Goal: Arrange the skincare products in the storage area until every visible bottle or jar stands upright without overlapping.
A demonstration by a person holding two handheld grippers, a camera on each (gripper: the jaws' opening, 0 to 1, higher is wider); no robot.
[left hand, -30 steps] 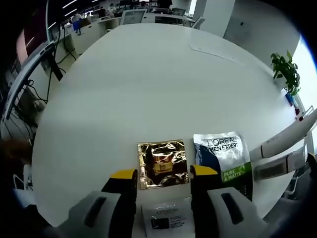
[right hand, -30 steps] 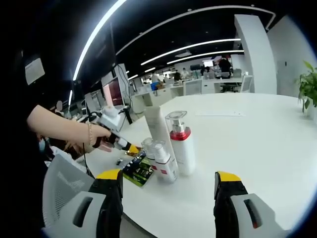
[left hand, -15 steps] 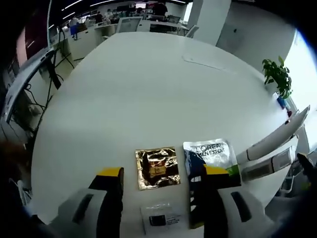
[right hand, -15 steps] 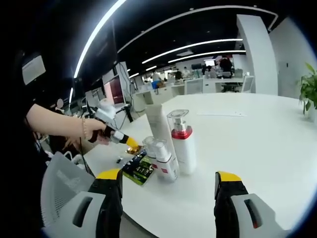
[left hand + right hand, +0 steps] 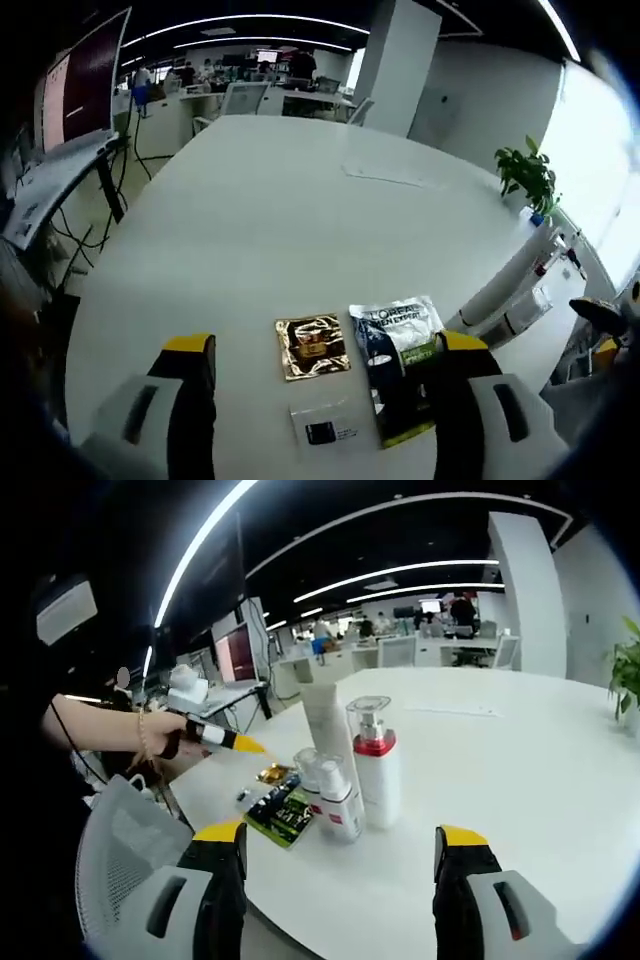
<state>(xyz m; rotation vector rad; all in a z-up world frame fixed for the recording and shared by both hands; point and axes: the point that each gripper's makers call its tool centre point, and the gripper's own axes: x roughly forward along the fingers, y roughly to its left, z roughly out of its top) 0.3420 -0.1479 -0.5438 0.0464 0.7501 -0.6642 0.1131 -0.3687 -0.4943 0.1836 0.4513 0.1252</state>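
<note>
Hovering above the round white desk, the left gripper has its yellow-tipped jaws spread wide, holding nothing. Between them lie a crinkled gold foil sachet, a white-and-green printed sachet just beside it, and a small clear packet with a dark label nearer the camera. The right gripper is likewise open and empty, hanging over the desk edge. Beyond it stand a tall white tube, a white pump bottle with a red collar, a small white bottle and a clear-capped jar, grouped close together, all upright.
</note>
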